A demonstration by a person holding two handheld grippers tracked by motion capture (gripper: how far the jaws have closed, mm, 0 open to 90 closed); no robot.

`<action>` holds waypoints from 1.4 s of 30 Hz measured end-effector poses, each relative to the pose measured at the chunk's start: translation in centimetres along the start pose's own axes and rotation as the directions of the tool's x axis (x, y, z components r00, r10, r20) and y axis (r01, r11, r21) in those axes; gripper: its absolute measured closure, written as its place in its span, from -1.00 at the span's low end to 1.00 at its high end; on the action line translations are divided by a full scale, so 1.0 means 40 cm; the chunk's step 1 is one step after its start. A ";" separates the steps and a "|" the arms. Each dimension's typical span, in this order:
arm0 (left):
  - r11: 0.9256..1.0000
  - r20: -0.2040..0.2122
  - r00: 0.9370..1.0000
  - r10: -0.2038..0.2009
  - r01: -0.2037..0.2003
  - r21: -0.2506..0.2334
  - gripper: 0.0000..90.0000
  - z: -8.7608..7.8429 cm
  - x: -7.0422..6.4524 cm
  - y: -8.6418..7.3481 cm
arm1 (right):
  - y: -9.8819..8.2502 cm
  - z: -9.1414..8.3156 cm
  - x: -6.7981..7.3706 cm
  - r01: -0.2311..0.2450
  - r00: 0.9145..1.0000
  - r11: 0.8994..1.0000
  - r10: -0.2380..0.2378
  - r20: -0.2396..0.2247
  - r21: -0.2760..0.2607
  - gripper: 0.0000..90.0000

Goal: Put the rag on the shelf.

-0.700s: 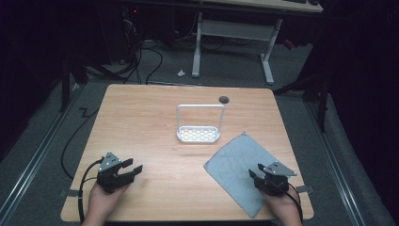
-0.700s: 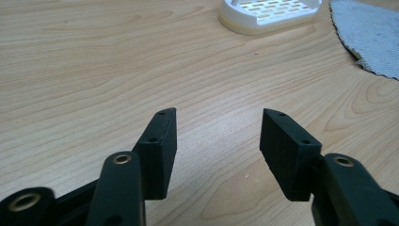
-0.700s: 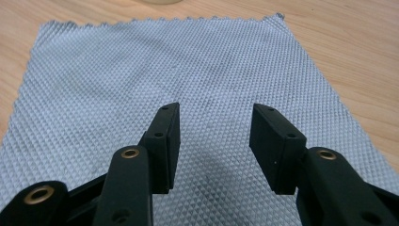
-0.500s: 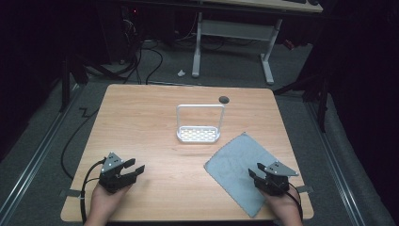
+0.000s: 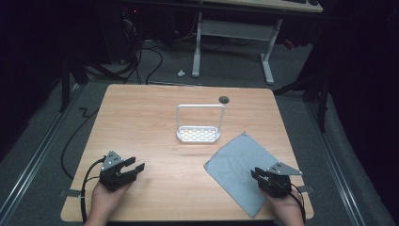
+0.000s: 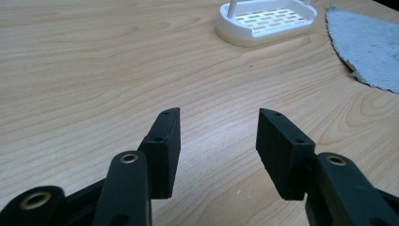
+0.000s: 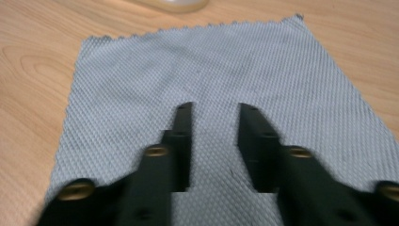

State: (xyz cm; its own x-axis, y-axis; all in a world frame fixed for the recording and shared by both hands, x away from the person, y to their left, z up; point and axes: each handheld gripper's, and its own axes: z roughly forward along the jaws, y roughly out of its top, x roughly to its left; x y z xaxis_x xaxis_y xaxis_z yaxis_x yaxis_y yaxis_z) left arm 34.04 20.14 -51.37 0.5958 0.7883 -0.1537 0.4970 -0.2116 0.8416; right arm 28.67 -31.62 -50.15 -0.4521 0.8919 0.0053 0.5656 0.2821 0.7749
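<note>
At the near left, the left gripper rests low over bare wood of the table, its jaws standing wide apart with nothing between them. It sits much as it did a moment ago.

At the near right, the right gripper hovers over the near part of the grey cloth. Its jaws are parted by a narrow gap with only cloth showing beneath; whether the tips touch the fabric is hard to tell from the blurred right gripper view. It too has barely shifted.

The cloth lies flat, spread from the near right edge toward the middle, unchanged from before.

Farther off, near the table's centre, stands the white rack with its upright loop handle, just beyond the cloth's far corner.
</note>
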 end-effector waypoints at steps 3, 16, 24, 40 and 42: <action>1.000 -0.001 1.000 0.031 -0.031 -0.006 0.18 -0.002 -0.006 -0.001 | -0.022 -0.015 0.006 0.044 0.999 0.999 -0.045 0.023 0.027 1.00; 0.999 0.010 1.000 0.013 -0.012 -0.045 0.21 -0.011 -0.017 0.001 | -0.049 0.019 0.034 0.096 0.995 0.988 -0.093 -0.033 0.125 1.00; 0.999 -0.003 1.000 0.022 -0.022 -0.031 0.11 -0.007 -0.021 -0.002 | -0.040 0.036 0.096 0.150 0.976 0.983 -0.129 -0.177 0.108 1.00; 0.999 0.001 1.000 0.020 -0.020 -0.041 0.16 -0.009 -0.021 -0.002 | -0.057 0.008 -0.069 -0.025 0.994 0.995 0.015 0.108 0.094 1.00; 0.999 0.002 1.000 0.021 -0.021 -0.044 0.16 -0.009 -0.023 -0.001 | -0.060 0.012 -0.072 -0.026 0.995 0.994 0.015 0.102 0.102 1.00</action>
State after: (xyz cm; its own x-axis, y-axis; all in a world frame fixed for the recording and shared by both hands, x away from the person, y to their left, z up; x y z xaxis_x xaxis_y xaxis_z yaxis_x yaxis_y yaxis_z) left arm 33.25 19.63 -51.06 0.6077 0.7823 -0.1371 0.4559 -0.2023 0.8667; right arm 28.95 -34.68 -52.34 -0.3703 0.9277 -0.0476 0.6442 0.2934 0.7064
